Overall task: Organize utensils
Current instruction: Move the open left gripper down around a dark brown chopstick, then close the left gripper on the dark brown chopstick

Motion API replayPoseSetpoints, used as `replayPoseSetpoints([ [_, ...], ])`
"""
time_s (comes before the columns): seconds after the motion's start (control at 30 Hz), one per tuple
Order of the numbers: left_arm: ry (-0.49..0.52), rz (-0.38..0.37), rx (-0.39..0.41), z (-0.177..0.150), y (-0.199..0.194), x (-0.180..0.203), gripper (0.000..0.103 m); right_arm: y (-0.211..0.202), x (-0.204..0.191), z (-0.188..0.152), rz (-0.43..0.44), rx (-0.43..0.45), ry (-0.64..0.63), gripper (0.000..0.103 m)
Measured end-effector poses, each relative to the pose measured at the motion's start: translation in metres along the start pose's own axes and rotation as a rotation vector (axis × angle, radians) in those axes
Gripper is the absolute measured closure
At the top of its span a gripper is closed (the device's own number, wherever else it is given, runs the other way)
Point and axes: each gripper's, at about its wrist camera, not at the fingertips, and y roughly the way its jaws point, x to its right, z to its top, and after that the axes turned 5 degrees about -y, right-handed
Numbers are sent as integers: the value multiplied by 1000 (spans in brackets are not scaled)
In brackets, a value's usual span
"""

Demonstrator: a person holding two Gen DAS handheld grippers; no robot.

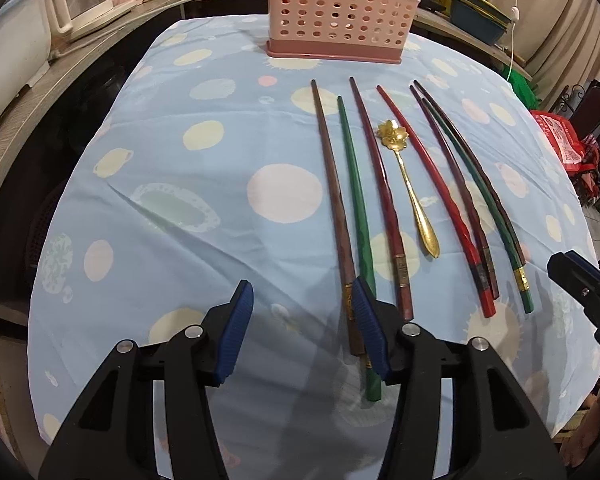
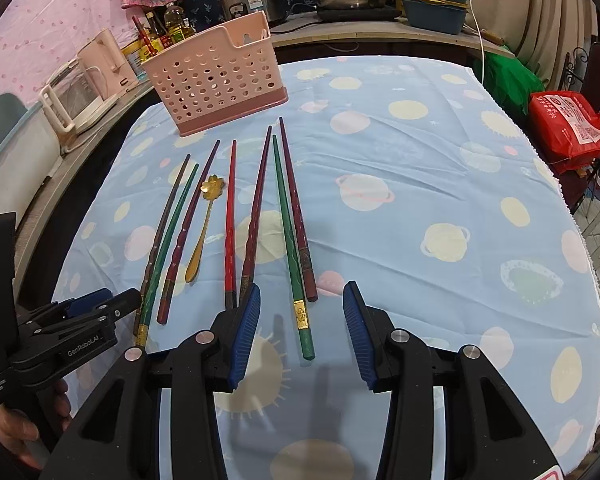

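Nothing binned yet: L gripper point(image 1: 302, 326) & R gripper point(image 2: 302, 330) both half-open, empty, over chopsticks point(image 2: 288, 216); next: pinch one, carry to pink basket point(image 2: 216, 76)

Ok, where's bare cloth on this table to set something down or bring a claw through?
Free: the wide stretch of tablecloth right of the chopsticks, out to the edge, and the stretch left of them below the pink utensil basket. Crowded: the centre strip, where chopsticks and the gold spoon lie close together. A narrow bare band separates their tips from the basket.
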Motion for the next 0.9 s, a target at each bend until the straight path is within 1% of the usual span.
replayPoseSetpoints([
  [0.07,-5,1,0,1,-1,-1,55,0,0,0,0,-1,0,61],
  [0.3,8,-11,-6,0,0,5,55,1,-2,0,-1,-2,-1,61],
  [0.47,27,2,-8,-2,3,8,55,1,-2,0,-2,-3,-1,61],
  [0.57,32,13,-5,-3,3,6,61,2,-1,-1,-2,-4,4,61],
  [0.67,23,15,-4,-2,2,2,70,2,1,-1,-3,-2,7,61],
  [0.73,16,18,-2,-1,2,-2,81,3,4,-1,-5,-5,11,61],
  [0.77,11,19,-2,-1,2,-4,84,5,5,-1,-2,-8,14,61],
  [0.8,9,20,-2,0,2,-5,88,6,6,0,-1,-11,14,62],
  [0.87,9,21,-2,0,2,-5,90,9,7,0,-3,-14,12,64],
  [0.9,11,25,0,0,3,-5,90,10,8,1,-4,-16,10,68],
])
